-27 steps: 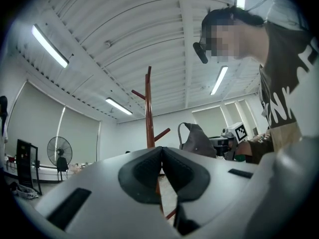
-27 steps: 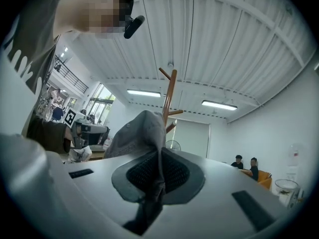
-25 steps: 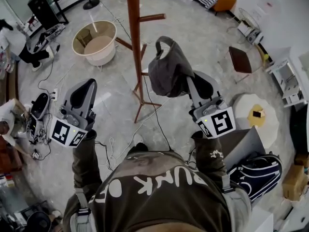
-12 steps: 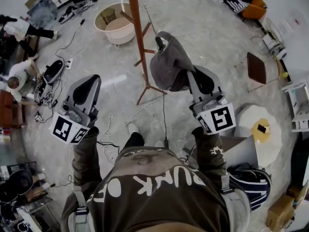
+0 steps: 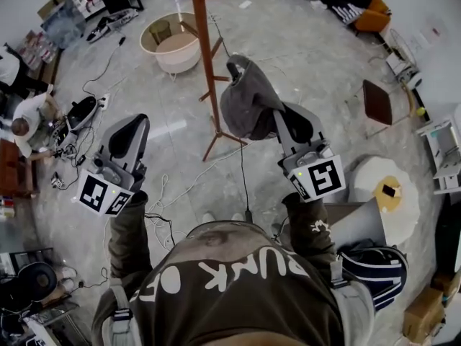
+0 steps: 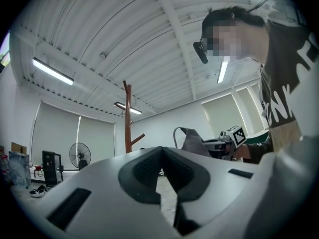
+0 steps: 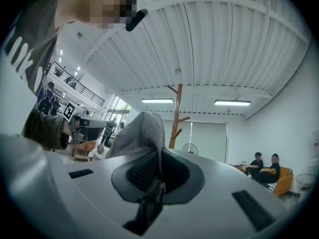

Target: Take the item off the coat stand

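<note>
The wooden coat stand (image 5: 205,49) rises at the top centre of the head view. A dark grey cloth item (image 5: 247,101) with a loop strap hangs free of it, just to its right. My right gripper (image 5: 279,117) is shut on a fold of that cloth. In the right gripper view the grey cloth (image 7: 142,133) is pinched between the pads, with the stand (image 7: 176,116) behind it. My left gripper (image 5: 135,125) hovers left of the stand, shut and holding nothing. In the left gripper view its tip (image 6: 162,153) is bare, and the stand (image 6: 128,118) and the item (image 6: 192,139) show beyond it.
A round beige tub (image 5: 171,45) sits behind the stand. Cables trail over the floor (image 5: 166,193). People crouch by gear at the left (image 5: 29,114). A brown chair (image 5: 378,99), a round white table (image 5: 407,207) and a dark backpack (image 5: 378,265) stand at the right.
The stand and tub have slid toward the top of the head view as both grippers drew back. The grey item stays in the right gripper's grip, clear of the pegs.
</note>
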{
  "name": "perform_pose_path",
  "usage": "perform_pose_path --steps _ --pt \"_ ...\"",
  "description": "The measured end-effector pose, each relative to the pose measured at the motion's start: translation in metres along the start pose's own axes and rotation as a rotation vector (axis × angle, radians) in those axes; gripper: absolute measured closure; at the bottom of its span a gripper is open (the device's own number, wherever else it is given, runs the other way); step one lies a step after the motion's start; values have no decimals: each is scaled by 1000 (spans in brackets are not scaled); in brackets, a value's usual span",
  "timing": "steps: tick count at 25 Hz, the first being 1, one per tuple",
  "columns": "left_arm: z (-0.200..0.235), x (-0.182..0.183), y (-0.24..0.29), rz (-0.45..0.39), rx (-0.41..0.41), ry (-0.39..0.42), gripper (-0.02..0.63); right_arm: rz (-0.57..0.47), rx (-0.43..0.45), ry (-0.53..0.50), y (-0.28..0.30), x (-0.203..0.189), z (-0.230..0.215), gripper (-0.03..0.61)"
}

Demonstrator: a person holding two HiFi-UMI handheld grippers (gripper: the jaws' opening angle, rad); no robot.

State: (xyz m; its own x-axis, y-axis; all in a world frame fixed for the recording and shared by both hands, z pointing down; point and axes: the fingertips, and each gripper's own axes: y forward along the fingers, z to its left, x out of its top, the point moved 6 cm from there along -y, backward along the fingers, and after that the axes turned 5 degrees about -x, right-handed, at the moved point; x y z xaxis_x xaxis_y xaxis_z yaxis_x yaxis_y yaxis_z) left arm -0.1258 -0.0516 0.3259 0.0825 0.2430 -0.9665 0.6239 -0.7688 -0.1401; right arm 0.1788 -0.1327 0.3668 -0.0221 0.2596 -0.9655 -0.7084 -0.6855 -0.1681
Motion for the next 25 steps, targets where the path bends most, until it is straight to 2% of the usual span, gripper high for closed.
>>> perform_pose_path --steps 9,25 --pt "0 5 -21 -30 -21 -1 609 7 -20 -31 -6 7 24 558" --pt "5 20 -51 -49 1 15 609 7 -40 -58 -8 23 41 560"
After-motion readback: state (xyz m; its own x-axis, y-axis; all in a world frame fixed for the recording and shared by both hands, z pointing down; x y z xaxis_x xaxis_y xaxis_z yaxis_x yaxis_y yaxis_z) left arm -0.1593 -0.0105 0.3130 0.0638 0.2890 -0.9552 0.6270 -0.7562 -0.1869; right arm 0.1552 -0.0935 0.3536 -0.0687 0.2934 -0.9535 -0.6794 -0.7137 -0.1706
